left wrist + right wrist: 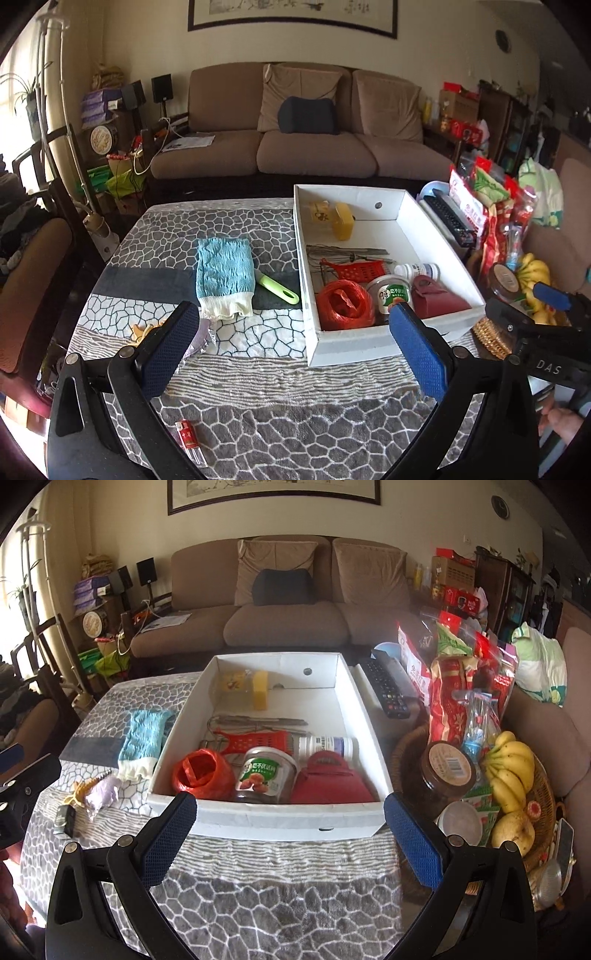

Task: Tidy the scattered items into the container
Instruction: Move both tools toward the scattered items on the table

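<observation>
A white cardboard box [347, 347] [280, 823] sits on the table and holds a red twine ball [343, 304] [201, 773], a jar [267, 775], a red pouch [328, 786], a white bottle, a red grater, a whisk and yellow items. Left of it lie a blue sock [224, 275] [142, 744], a green-handled tool [279, 290], a purple wrapper [103, 795], a yellow bit [142, 330] and a red lighter [190, 441]. My left gripper [291, 350] is open and empty above the cloth. My right gripper [288, 838] is open and empty before the box.
A wicker basket [543, 834] with bananas [511, 771], a jar and snack bags stands right of the box. A black remote [384, 686] lies behind it. A small dark clip [64, 819] lies near the table's left edge. A sofa stands beyond.
</observation>
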Motion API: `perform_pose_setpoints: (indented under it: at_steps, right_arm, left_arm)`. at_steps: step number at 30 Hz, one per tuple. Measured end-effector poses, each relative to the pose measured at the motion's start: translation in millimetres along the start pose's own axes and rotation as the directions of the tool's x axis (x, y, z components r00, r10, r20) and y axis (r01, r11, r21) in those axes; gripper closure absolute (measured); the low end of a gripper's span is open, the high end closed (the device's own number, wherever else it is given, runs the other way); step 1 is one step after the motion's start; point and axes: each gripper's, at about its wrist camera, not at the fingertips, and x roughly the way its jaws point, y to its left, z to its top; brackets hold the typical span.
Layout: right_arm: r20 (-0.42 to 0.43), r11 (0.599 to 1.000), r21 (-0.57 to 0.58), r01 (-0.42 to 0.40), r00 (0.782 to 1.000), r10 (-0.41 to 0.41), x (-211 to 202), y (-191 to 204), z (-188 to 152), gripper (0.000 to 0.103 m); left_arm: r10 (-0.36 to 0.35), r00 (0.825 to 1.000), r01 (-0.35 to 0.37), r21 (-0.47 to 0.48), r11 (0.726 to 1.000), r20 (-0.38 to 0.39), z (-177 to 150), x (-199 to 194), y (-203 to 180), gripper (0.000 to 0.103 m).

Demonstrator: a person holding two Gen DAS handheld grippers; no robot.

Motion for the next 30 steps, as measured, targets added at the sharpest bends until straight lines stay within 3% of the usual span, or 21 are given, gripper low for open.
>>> perform_pose_setpoints:
  at_steps: [15,30]
  right_arm:
    - [0.001,0.999,-0.021,-0.042,0.999,0.042,-11.5,48.4,15.6,0.000]
    - [-0.042,0.984,-0.097,-0.146,0.989,0.143,20.1,154.9,3.7,0.000]
  left_arm:
    - [0.053,0.999,-0.052,-0.031,0.998,0.013,6.6,-21.8,59.3,0.000]
    - [0.162,0.985,-0.168,-0.104,0.980,-0.066,-37.3,1.9,174.3,0.000]
